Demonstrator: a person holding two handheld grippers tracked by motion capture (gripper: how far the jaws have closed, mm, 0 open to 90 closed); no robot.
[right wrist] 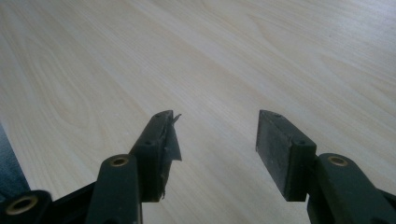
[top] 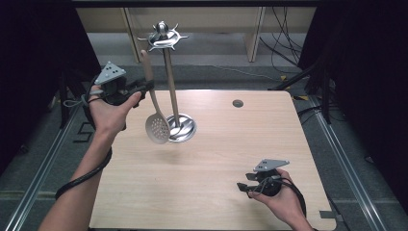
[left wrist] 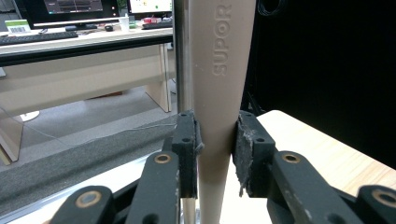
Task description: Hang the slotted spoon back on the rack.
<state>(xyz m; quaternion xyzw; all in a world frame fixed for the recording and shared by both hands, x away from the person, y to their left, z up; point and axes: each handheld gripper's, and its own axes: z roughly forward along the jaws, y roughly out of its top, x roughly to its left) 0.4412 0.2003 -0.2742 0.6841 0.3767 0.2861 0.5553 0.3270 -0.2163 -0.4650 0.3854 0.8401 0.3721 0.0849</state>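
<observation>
Skimmer point(top: 155, 108) hangs near-vertical left of the rack point(top: 172, 82), perforated head down; left gripper point(top: 149, 86) clamps its handle; right gripper point(top: 242, 186) gapes empty.

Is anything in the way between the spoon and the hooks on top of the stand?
Nothing visible is. The left gripper holds the slotted spoon by its handle, right beside the stand. The handle's top sits just under the hooks, with open air between. The right gripper rests open low over the table, well away.
</observation>
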